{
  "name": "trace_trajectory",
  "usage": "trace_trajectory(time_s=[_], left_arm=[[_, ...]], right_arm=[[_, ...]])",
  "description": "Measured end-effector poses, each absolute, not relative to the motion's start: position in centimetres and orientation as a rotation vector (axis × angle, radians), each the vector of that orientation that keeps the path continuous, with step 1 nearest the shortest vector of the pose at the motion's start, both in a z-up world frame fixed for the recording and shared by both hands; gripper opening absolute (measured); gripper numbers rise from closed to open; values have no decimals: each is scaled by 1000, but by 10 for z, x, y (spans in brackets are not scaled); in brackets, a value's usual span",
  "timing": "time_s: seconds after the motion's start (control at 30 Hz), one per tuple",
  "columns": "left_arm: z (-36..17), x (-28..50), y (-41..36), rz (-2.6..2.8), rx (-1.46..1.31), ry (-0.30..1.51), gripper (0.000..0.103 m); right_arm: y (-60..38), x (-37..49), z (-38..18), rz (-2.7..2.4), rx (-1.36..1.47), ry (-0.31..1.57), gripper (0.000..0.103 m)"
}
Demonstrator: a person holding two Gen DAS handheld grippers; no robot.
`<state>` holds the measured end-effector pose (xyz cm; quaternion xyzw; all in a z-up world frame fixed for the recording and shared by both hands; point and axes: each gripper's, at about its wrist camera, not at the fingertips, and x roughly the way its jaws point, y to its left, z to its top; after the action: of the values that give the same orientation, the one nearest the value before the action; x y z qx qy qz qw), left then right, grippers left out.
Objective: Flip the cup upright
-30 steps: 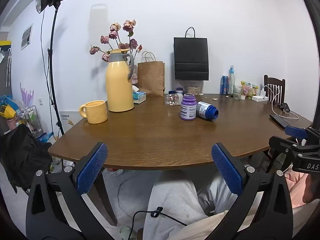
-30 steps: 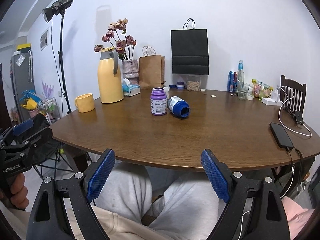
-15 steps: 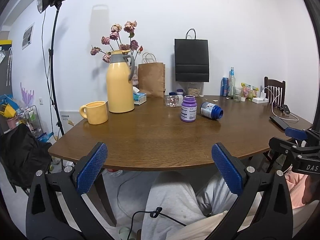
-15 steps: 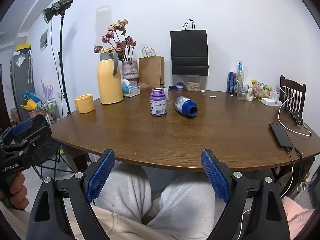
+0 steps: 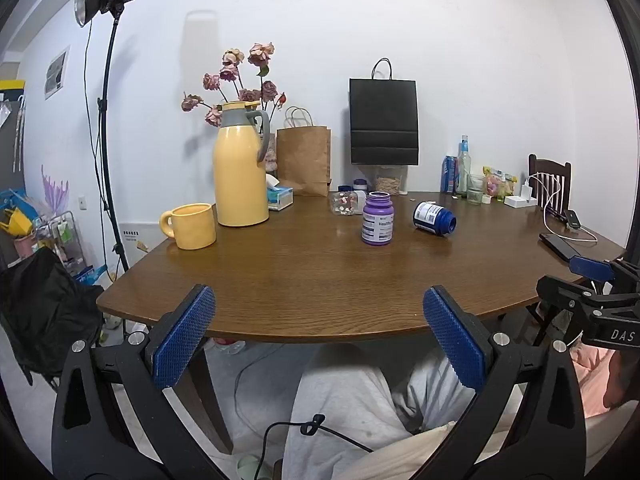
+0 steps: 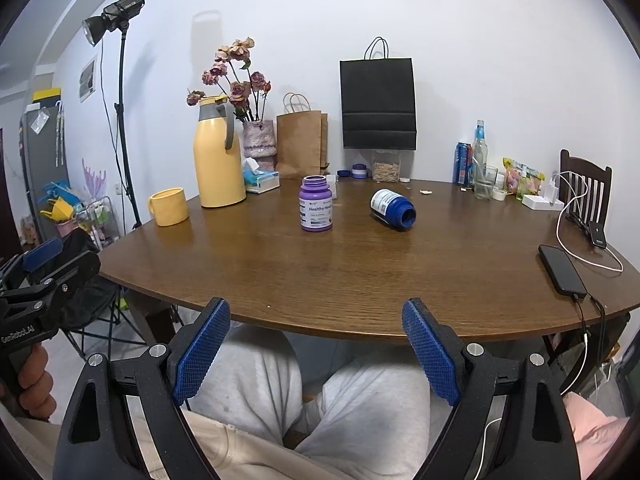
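A blue container point(image 5: 434, 218) point(image 6: 393, 209) lies on its side on the brown table point(image 5: 312, 280) point(image 6: 360, 272), its open mouth turned toward me and to the right. Left of it a purple bottle point(image 5: 377, 219) point(image 6: 315, 209) stands upright, and a yellow mug point(image 5: 192, 225) point(image 6: 168, 206) stands upright at the far left. My left gripper point(image 5: 318, 308) is open and empty, held low in front of the table's near edge. At the same height my right gripper point(image 6: 316, 312) is also open and holds nothing. Both are well short of the containers.
A tall yellow jug point(image 5: 239, 168), a flower vase, tissue box, paper bags and small jars line the table's back. A phone point(image 6: 562, 270) on a cable lies at the right edge, near a chair point(image 6: 586, 188). A light stand point(image 5: 106, 128) is left. The person's legs are below.
The blue container has rolled to the right, away from the purple bottle it lay against. Both grippers have stayed open and almost still.
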<state>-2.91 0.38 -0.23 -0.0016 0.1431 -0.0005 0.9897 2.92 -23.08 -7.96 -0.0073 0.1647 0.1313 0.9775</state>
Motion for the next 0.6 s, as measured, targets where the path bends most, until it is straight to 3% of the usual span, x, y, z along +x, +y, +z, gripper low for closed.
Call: trace_trajectory(time_s=[0.6], left_arm=[[-1, -28, 6, -5, -3, 284, 103]], right_arm=[[-232, 30, -80, 258, -7, 336, 91]])
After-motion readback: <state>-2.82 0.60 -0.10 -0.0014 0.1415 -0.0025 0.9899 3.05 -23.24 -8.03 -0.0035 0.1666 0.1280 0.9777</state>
